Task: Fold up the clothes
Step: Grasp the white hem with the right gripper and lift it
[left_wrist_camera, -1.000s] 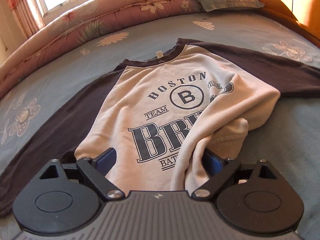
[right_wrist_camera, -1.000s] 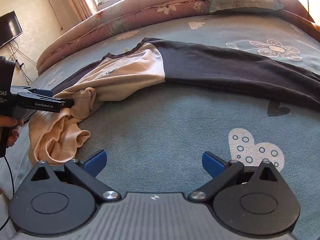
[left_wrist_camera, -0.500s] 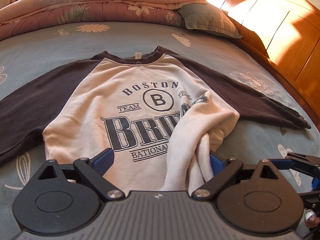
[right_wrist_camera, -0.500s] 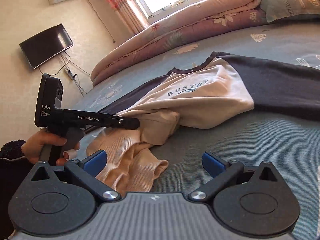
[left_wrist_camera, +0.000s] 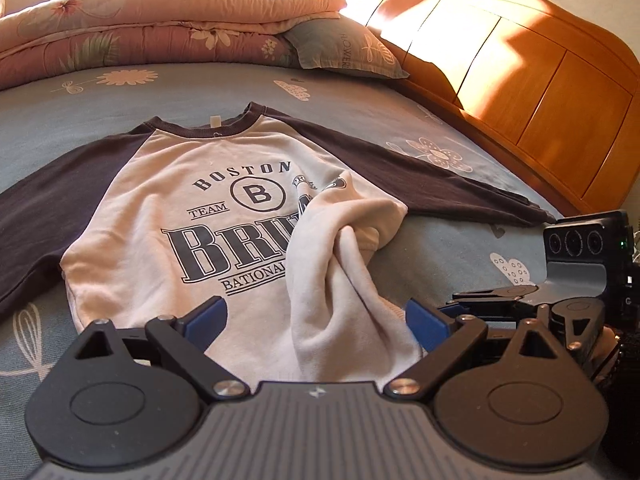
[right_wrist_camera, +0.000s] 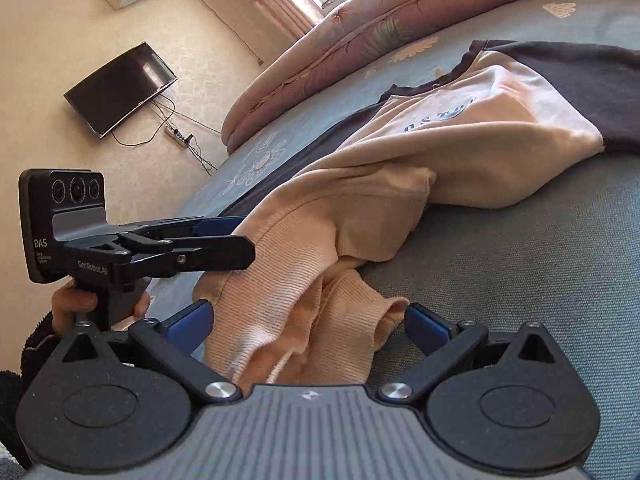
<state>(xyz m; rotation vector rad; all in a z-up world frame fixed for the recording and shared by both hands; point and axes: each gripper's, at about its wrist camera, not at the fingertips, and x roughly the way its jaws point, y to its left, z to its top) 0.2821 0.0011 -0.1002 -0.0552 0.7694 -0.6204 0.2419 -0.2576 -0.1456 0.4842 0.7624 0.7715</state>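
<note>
A cream sweatshirt (left_wrist_camera: 168,232) with dark sleeves and a Boston print lies face up on the blue bedsheet (left_wrist_camera: 448,248). Its lower right corner (left_wrist_camera: 344,248) is bunched and flipped up over the print. My left gripper (left_wrist_camera: 316,318) is open, and that bunched cloth runs between its fingers. In the right wrist view the ribbed hem (right_wrist_camera: 288,320) lies between the open fingers of my right gripper (right_wrist_camera: 308,322). The left gripper (right_wrist_camera: 236,240) reaches in from the left at the hem's edge, held by a hand (right_wrist_camera: 74,304). The right gripper (left_wrist_camera: 472,300) shows at the right edge of the left wrist view.
A folded floral quilt (left_wrist_camera: 160,36) and a pillow (left_wrist_camera: 348,52) lie at the head of the bed. A wooden headboard (left_wrist_camera: 540,80) runs along the right. A TV (right_wrist_camera: 120,88) hangs on the wall left of the bed, with cables and a power strip (right_wrist_camera: 178,136) below it.
My right gripper has swung left and closed in on the bunched hem, which now lies between its fingers. The left view turned right toward the headboard. Both grippers stayed open.
</note>
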